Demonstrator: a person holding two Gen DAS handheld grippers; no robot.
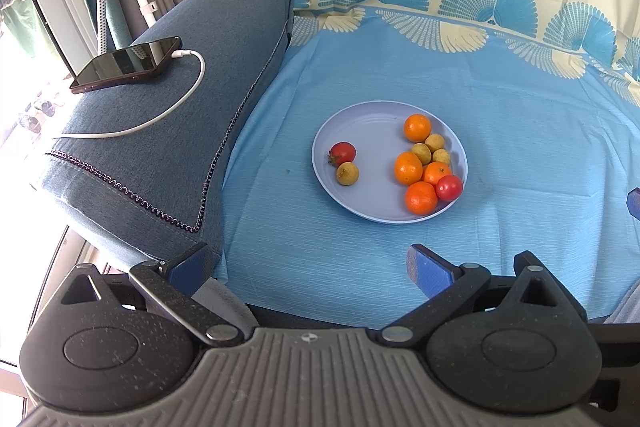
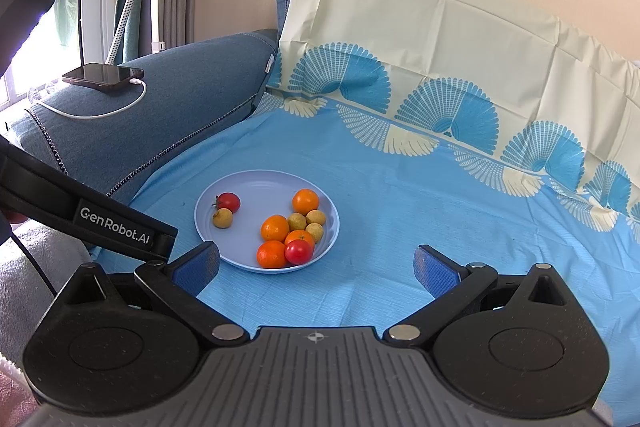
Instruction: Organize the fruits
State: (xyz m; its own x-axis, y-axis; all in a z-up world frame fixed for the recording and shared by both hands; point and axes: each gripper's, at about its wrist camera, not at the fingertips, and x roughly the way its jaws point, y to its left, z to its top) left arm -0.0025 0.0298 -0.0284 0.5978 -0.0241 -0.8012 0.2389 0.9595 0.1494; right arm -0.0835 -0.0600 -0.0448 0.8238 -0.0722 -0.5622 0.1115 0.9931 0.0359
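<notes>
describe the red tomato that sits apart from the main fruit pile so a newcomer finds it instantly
Start at the pale blue plate on the blue patterned sheet. Most fruit clusters on the plate's side away from the denim armrest; look to the armrest side, where only two pieces sit. The tomato is the red one with a stem, touching a small yellow-brown fruit.

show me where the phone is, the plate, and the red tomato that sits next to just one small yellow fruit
phone [image 1: 122,65], left wrist view, middle of its dark screen.
plate [image 1: 372,155], left wrist view, bare centre of the dish.
red tomato [image 2: 228,202], right wrist view, middle of its skin, left side of the plate.
</notes>
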